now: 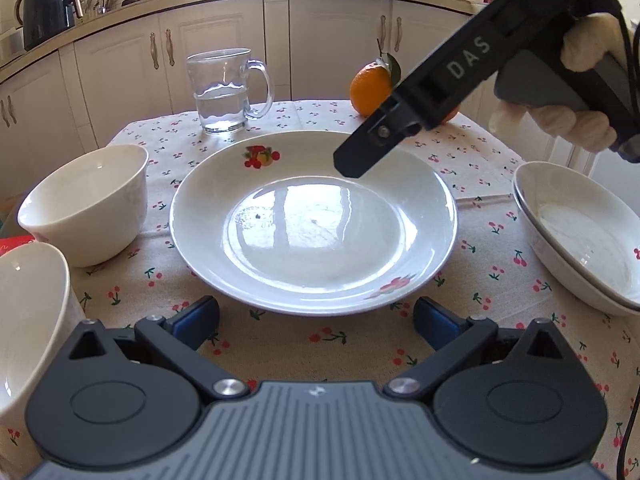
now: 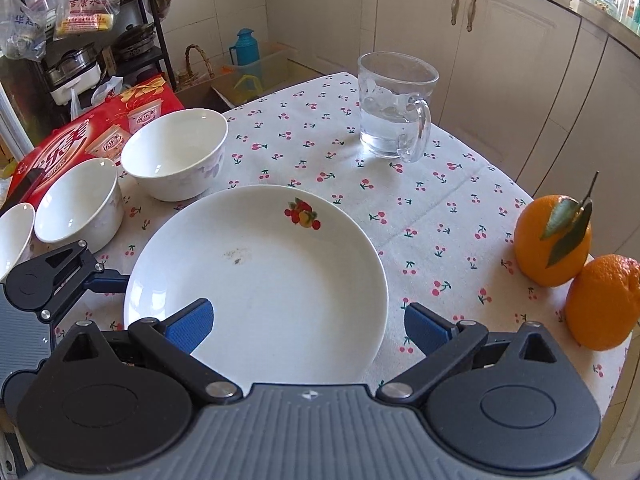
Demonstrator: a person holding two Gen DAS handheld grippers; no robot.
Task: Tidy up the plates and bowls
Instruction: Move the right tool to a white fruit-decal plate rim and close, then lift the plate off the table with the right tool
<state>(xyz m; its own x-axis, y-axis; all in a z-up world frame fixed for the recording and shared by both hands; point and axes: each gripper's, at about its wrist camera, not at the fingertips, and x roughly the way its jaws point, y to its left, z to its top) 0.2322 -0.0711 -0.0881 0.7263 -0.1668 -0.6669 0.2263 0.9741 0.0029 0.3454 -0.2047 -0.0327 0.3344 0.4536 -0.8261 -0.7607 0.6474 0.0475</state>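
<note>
On cherry-print tablecloth (image 2: 440, 200), before cream cabinets (image 1: 340, 40)

Desk (image 2: 460, 200) w/ cherry-print cloth; big plate (image 2: 256, 280) at centre w/ fruit motif; 3 white bowls (image 2: 176, 152) in a row on its left; glass mug (image 2: 394, 108) w/ water at far side; 2 oranges (image 2: 554, 240) touching, at right edge; stacked dishes (image 1: 576, 232) at right.
</note>
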